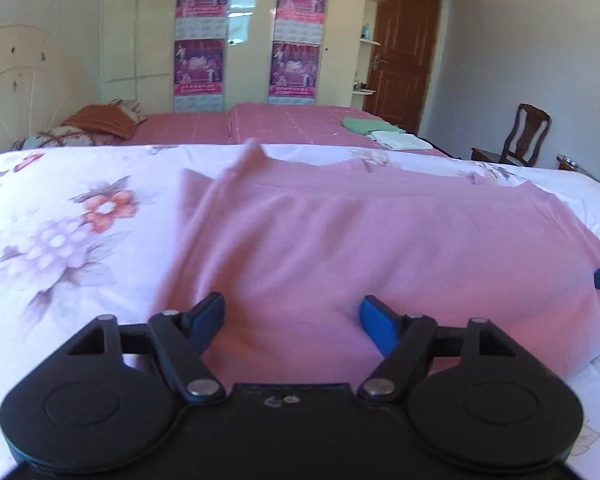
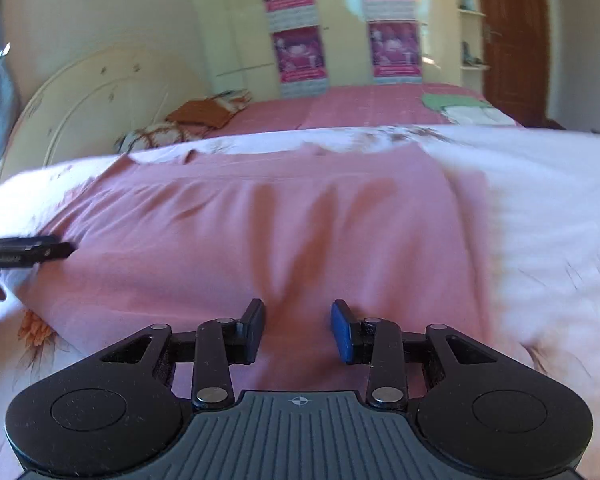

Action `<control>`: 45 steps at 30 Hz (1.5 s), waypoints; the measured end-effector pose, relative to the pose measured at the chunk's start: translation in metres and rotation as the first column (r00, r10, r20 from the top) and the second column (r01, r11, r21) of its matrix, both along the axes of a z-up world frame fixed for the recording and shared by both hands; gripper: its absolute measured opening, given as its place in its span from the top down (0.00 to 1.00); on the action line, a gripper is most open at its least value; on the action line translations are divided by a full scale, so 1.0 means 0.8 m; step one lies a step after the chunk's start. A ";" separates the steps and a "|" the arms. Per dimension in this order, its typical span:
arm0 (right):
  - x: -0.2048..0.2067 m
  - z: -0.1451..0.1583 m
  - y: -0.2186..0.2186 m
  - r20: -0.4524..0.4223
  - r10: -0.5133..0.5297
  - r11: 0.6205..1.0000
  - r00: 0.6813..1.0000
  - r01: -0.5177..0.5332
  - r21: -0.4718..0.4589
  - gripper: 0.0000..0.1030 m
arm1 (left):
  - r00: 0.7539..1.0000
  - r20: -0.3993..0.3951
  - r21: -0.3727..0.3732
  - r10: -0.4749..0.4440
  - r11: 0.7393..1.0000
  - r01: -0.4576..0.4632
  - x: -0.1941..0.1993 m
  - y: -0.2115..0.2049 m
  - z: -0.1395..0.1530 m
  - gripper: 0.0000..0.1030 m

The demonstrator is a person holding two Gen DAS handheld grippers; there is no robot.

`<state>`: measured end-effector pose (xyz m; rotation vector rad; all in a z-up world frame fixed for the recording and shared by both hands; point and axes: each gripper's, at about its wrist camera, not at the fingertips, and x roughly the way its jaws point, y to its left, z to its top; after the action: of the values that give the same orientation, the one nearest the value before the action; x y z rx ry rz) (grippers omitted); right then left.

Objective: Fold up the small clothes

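While the pink garment [image 1: 380,248] lies flat on the bed [image 1: 60,240], both pairs of jaws hang just over its near edge. Left gripper [image 1: 292,318] is spread wide; right gripper [image 2: 299,330] is narrower, and neither pinches cloth.

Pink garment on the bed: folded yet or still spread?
Folded over at least once: the pink garment shows a doubled layer with a straight edge across its far side.

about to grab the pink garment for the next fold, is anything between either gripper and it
Nothing visible. The pink garment lies spread on the floral bedspread, directly under the open left gripper and the open right gripper, with no other item on it.
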<state>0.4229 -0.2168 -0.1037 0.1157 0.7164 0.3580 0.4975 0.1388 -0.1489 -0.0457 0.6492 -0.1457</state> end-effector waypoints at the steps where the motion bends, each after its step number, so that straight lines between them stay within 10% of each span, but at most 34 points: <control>1: -0.002 0.002 -0.003 0.000 -0.012 1.000 1.000 0.012 -0.004 0.81 | 1.000 0.001 -0.005 0.008 1.000 -0.008 -0.001 0.003 0.003 0.36; 9: -0.032 0.030 -0.040 -0.024 -0.186 0.978 0.982 0.183 -0.099 0.80 | 0.998 0.011 0.050 0.056 0.997 -0.056 -0.033 0.011 0.011 0.39; 13: -0.055 0.042 -0.064 -0.012 -0.204 0.979 0.979 0.204 -0.002 0.80 | 0.993 0.052 0.034 0.109 0.993 -0.111 -0.053 0.026 0.021 0.37; 17: -0.061 0.042 -0.060 -0.007 -0.216 0.976 0.976 0.215 -0.039 0.55 | 0.985 -0.004 0.022 0.170 0.985 -0.170 -0.064 0.045 0.011 0.37; 20: -0.065 0.035 -0.060 -0.034 -0.217 0.976 0.976 0.216 -0.022 0.55 | 0.984 -0.032 0.042 0.174 0.984 -0.172 -0.068 0.049 0.001 0.34; 25: -0.074 0.022 -0.039 -0.051 -0.138 0.977 0.989 0.127 -0.173 0.94 | 0.977 -0.042 0.107 0.209 0.973 -0.203 -0.068 0.049 0.004 0.34; 36: -0.099 0.066 -0.013 0.074 -0.168 0.972 0.983 0.178 -0.156 0.93 | 0.985 0.044 0.062 0.168 0.983 -0.171 -0.096 -0.005 0.045 0.37; 45: -0.072 0.029 0.094 0.001 -0.053 0.992 0.999 0.053 -0.114 0.65 | 0.994 -0.061 0.133 0.090 0.988 -0.081 -0.058 -0.102 -0.004 0.25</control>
<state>0.3656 -0.1416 -0.0806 0.0271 0.7328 0.2655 0.4509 0.0575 -0.1523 0.0477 0.7211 -0.0189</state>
